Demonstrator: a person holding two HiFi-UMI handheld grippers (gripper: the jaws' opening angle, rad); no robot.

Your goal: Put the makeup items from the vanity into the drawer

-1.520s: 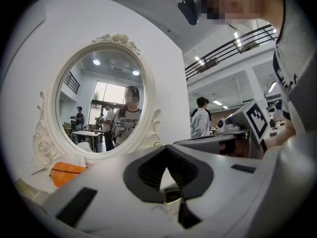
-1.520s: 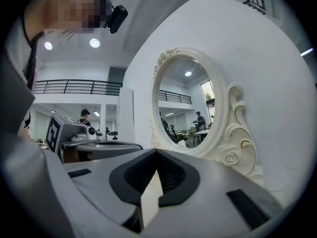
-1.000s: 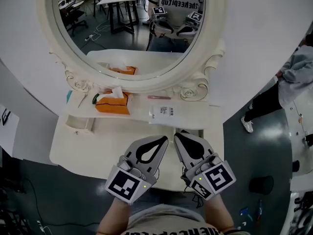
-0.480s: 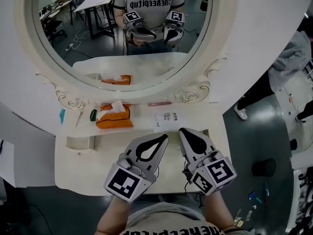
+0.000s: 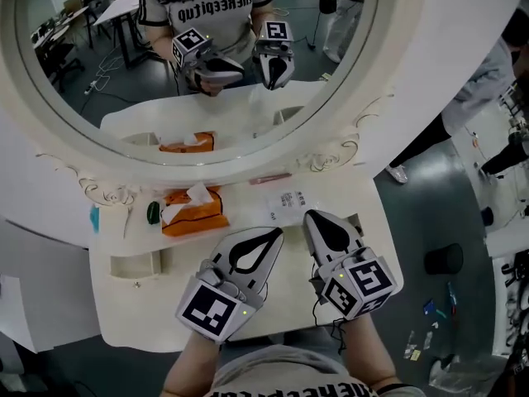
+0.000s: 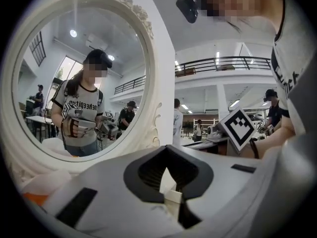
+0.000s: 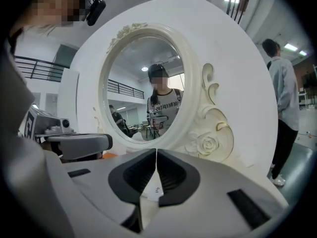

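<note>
now the whole vanity sits lower and further left in the head view than a second ago. the mirror fills more of the top, and the reflections of both grippers stand larger in its glass. the grippers themselves keep much the same spot in the picture, side by side over the front of the tabletop, and the things on it lie in the same order as before. the left gripper is clenched, its tips meeting ahead of the hollow between the jaws, and it grips nothing. it points toward the back of the tabletop, to the right of the orange tissue box and apart from it. the right gripper is closed to a hairline and empty too. its tips are over the near edge of the white packet, and i cannot tell whether they touch it. the pink stick lies at the foot of the mirror, behind the packet. the green item is just left of the tissue box. the small drawer is at the left of the tabletop, well apart from both grippers. a bystander stands off to the right.
</note>
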